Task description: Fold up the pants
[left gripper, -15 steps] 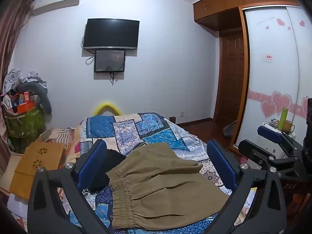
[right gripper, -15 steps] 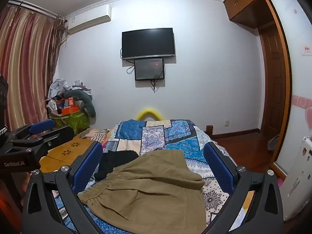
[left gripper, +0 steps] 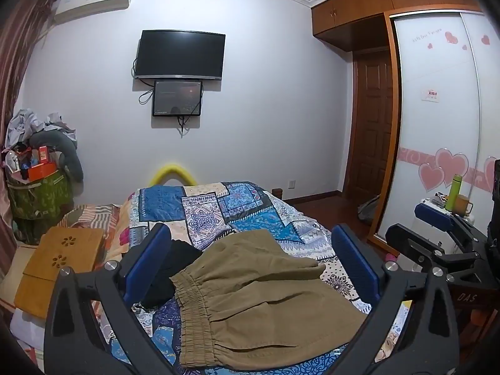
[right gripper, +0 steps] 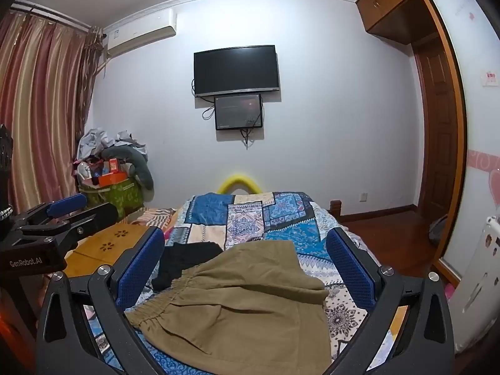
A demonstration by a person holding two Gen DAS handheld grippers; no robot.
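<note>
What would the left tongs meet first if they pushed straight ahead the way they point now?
Probably nothing near: the open left tongs point level over the khaki pants and patchwork bedspread, toward the far wall. Depth is unclear, so the pants' raised far fold might brush them.

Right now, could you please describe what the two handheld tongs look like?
Both the left tongs and right tongs have black Y-shaped frames with silver bolts and textured blue pads. White lettering marks their bodies: "GenRobot.AI" on the left, "DAS" on the right.
</note>
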